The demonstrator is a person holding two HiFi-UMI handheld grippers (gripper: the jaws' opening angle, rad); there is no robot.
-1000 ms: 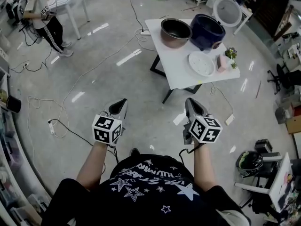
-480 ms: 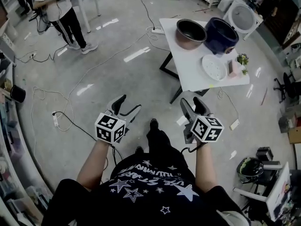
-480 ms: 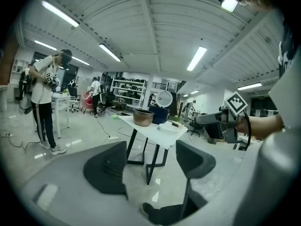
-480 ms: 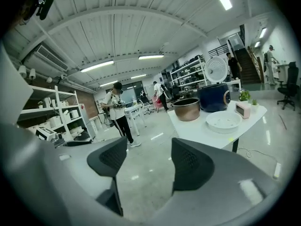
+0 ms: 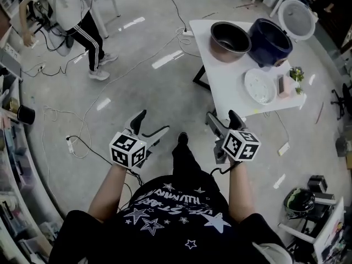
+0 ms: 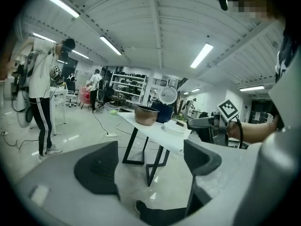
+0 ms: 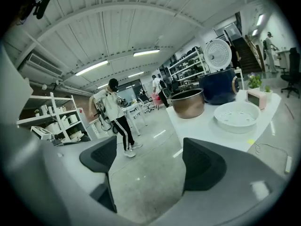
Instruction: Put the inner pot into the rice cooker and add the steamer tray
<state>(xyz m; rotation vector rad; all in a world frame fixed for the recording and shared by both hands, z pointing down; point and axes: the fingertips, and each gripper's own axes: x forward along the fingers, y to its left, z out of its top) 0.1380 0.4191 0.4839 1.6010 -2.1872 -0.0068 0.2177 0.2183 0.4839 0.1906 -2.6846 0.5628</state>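
Where I stand: on a glossy grey concrete floor [image 5: 137,76], well apart from the white tabletop [image 5: 220,76] ahead on my right.
Tabletop: I see the inner pot [image 5: 230,37] upright and empty, just beside the dark blue rice cooker [image 5: 269,34], whose white lid [image 5: 297,16] stands open.
Steamer tray [image 5: 259,86]: flat on the tabletop, near the pot and the cooker but touching neither.
Beside the tray: a pink box [image 5: 285,86] and a small plant [image 5: 297,73].
Left tool [image 5: 153,122]: released, jaws apart, only floor between them.
Right tool [image 5: 221,115]: released too, jaws apart over bare floor.
Room: cables [image 5: 110,87] trail across the floor to a power strip [image 5: 70,146]. A person [image 5: 82,15] in striped trousers stands at far left. Shelves [image 7: 47,121] line a wall, and strip lights [image 6: 202,55] run along the ceiling.
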